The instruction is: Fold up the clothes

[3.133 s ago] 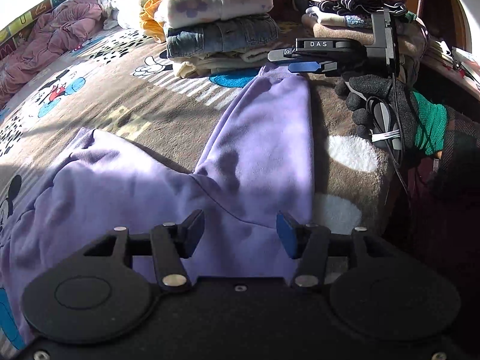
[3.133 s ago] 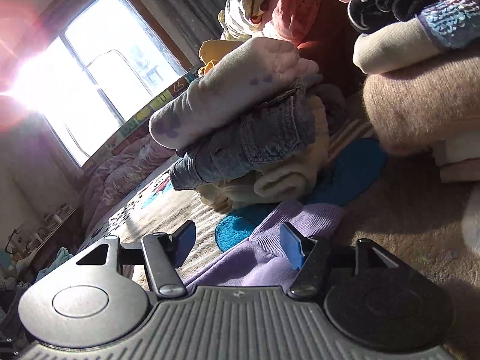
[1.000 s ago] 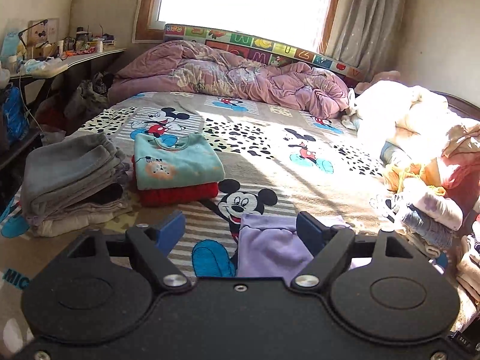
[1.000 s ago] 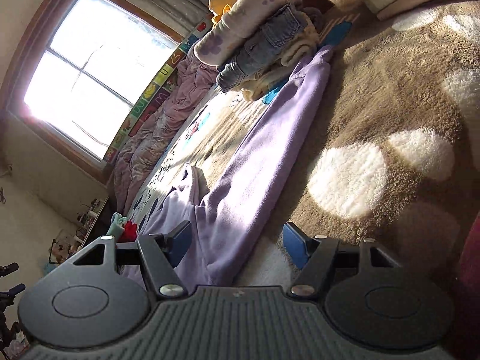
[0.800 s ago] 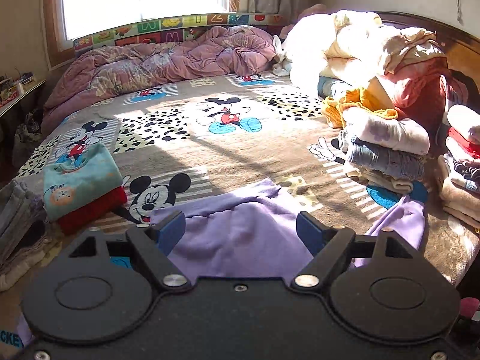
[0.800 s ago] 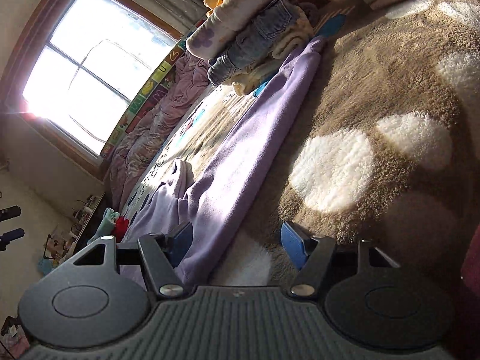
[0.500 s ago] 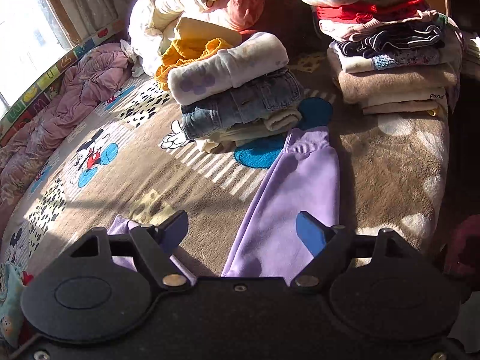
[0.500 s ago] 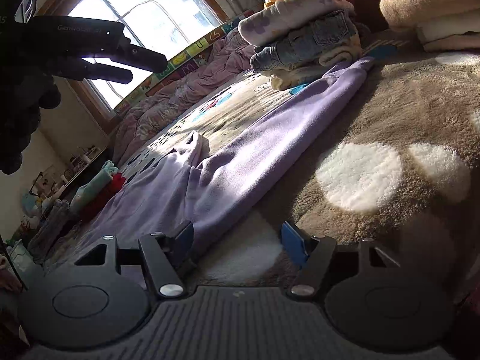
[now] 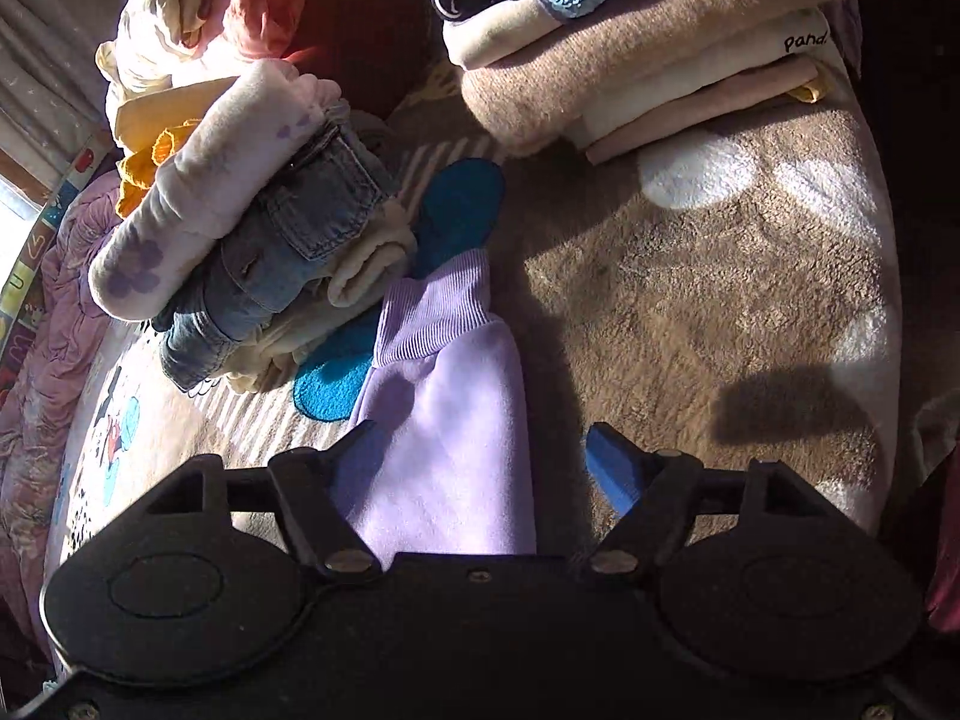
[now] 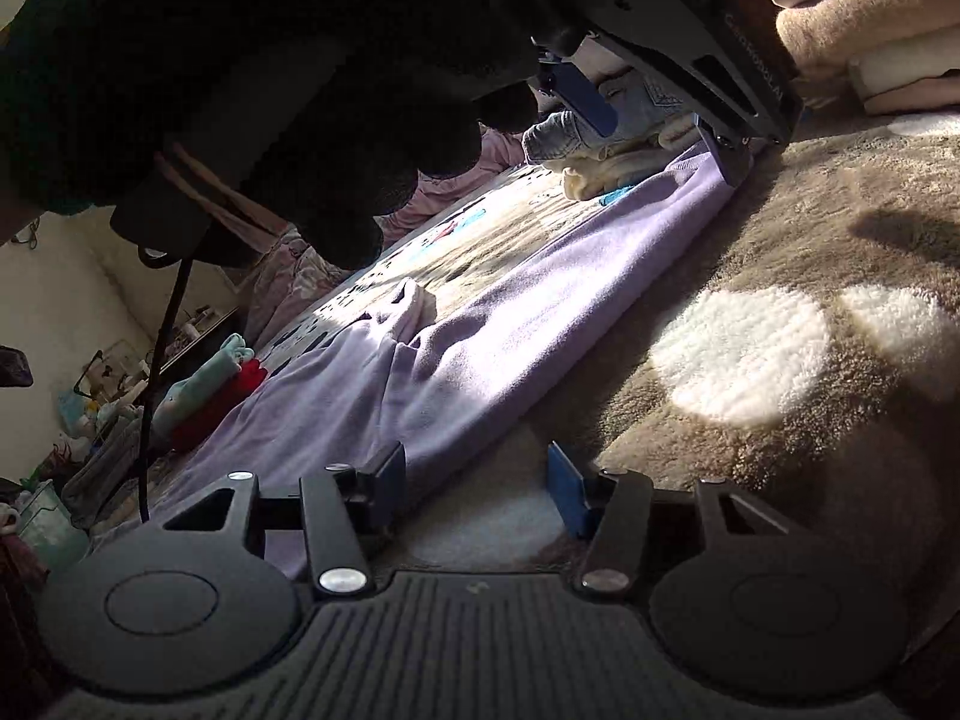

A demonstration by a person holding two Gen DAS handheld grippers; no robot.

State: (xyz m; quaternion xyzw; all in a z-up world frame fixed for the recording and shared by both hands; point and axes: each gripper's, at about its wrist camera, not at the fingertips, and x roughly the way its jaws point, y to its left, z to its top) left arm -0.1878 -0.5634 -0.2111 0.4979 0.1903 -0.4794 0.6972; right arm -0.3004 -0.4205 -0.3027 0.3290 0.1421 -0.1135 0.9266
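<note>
While your right gripper point(image 10: 477, 483) sits parted and clamping nothing at the near edge of the soft lilac fleece sweatshirt point(image 10: 480, 330) on the brown plush blanket point(image 10: 780, 276), your left gripper point(image 9: 486, 450) is closing around its ribbed cuff end, not pinching yet, just before the folded denim-and-cream clothes stack point(image 9: 270, 240).

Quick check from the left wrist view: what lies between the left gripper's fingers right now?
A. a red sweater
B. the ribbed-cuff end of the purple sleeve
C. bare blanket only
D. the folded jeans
B: the purple sleeve, ribbed cuff ahead, lies between the closing left gripper fingers, not yet pinched.
</note>
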